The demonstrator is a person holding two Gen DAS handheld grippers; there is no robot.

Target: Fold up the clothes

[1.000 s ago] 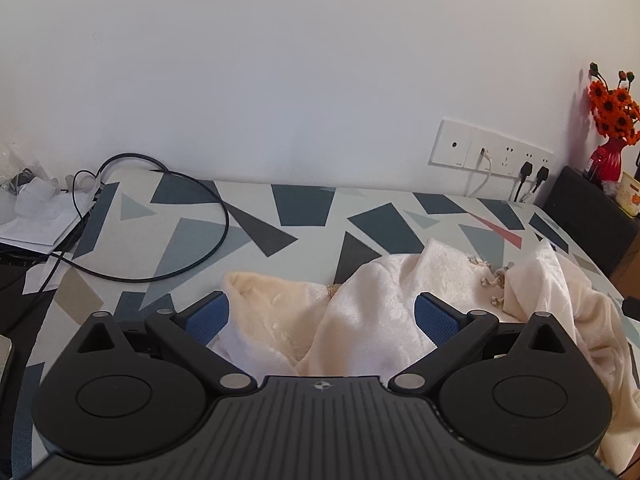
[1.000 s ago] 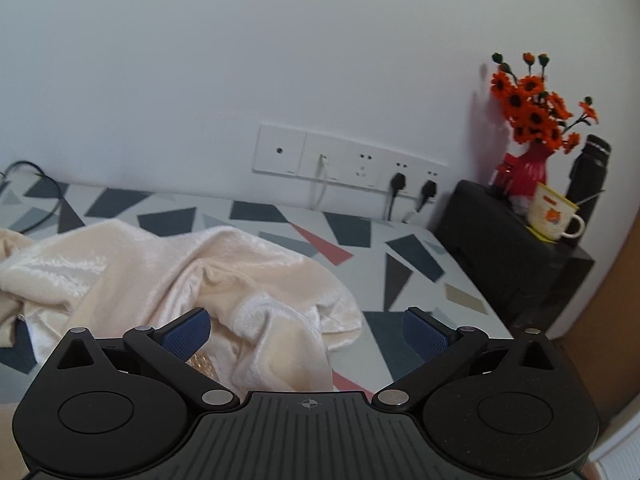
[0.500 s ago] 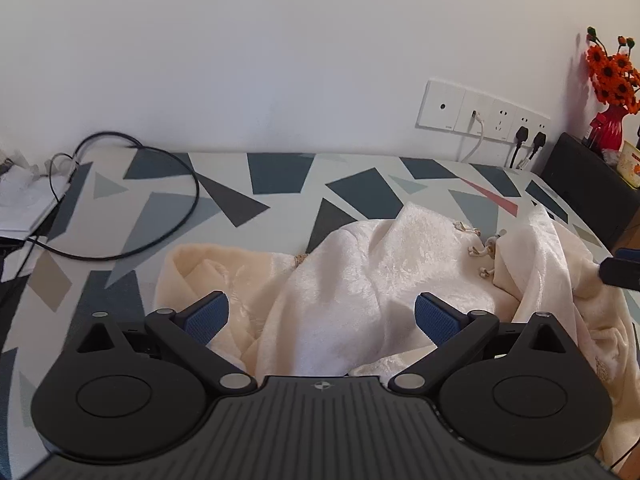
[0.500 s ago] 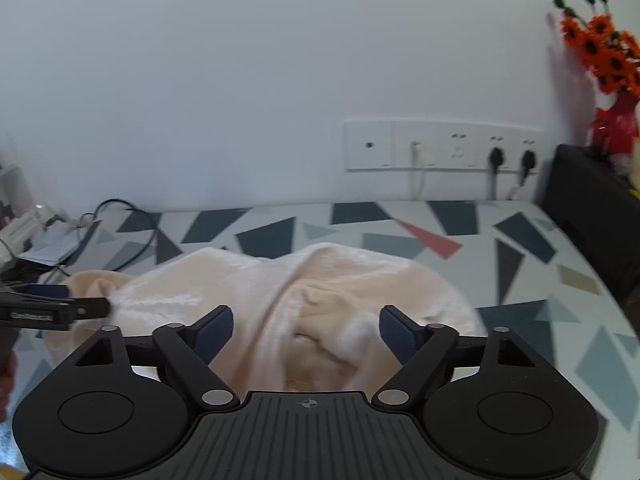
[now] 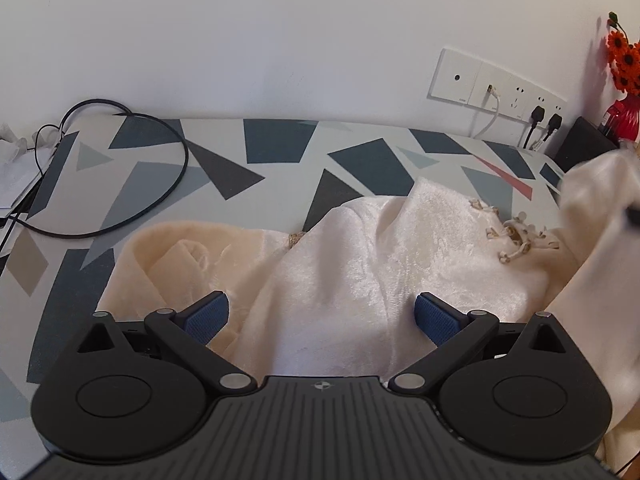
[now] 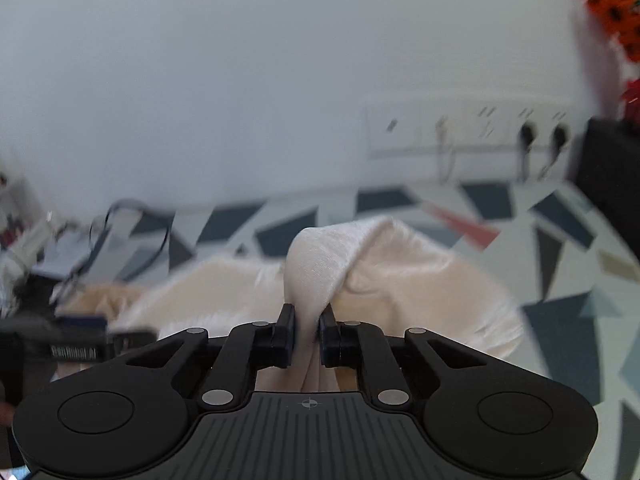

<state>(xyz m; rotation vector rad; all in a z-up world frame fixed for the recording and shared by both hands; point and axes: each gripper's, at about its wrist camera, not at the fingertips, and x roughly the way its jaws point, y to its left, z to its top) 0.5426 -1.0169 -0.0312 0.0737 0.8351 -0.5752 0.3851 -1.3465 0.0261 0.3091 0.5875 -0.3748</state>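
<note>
We've got the cream garment (image 5: 360, 264) still a rumpled heap on the worktop (image 5: 280, 152), no neat fold showing. Right gripper (image 6: 307, 334) jaws clamped on a pinch of fabric, raised just ahead. Left gripper (image 5: 320, 316) jaws wide apart w/ cloth between, gripping nothing. Folding's mostly left, we reckon.

One garment (image 5: 372, 264) – two claws – one cable (image 5: 132, 168) – four wall plates (image 5: 496, 88).

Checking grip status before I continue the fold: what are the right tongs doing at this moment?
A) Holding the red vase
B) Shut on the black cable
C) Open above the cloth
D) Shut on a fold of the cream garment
D: the right tongs are pinched on a raised fold of the cream garment.
</note>
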